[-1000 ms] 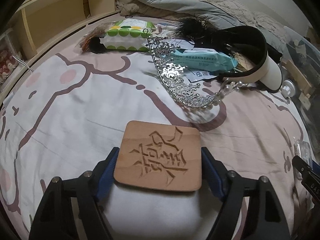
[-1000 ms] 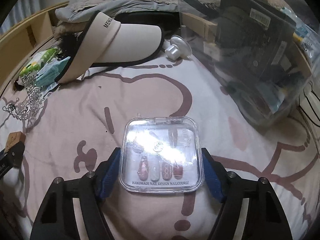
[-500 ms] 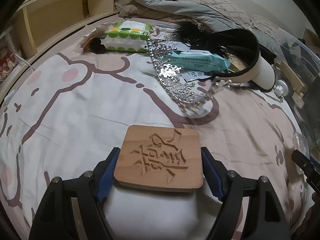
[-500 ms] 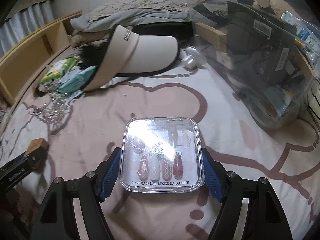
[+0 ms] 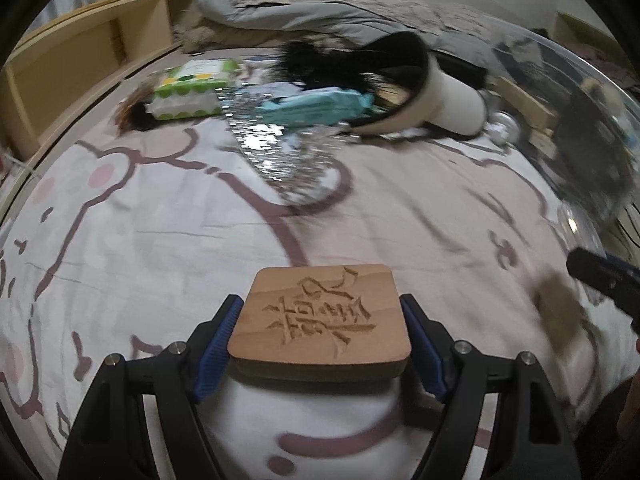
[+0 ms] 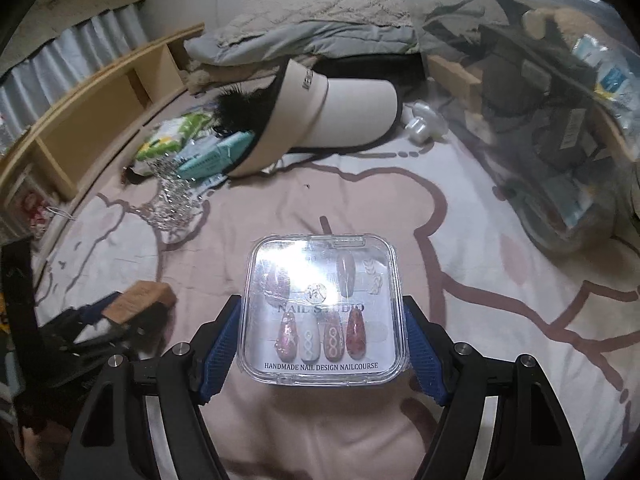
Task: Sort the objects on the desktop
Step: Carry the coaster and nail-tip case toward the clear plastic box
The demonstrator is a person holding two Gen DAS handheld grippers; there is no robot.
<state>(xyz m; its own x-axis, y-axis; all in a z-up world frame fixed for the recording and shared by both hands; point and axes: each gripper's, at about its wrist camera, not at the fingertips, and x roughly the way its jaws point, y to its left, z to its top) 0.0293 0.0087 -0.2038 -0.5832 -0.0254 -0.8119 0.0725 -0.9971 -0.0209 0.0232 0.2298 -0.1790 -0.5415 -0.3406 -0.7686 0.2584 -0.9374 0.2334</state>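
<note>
Carved wooden block point(image 5: 322, 316), glossy nail case point(image 6: 325, 308), perhaps plastic.

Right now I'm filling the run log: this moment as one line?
left gripper: shut on wooden block | right gripper: shut on nail case | both above bedsheet

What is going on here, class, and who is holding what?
A person is sorting bits and pieces on a bed, a handheld gripper in each hand. The left gripper is shut on a carved wooden block; the right gripper is shut on a clear press-on nail case. A tiara, wet-wipe packs and a visor cap lie on the sheet, beside a clear storage bin.
</note>
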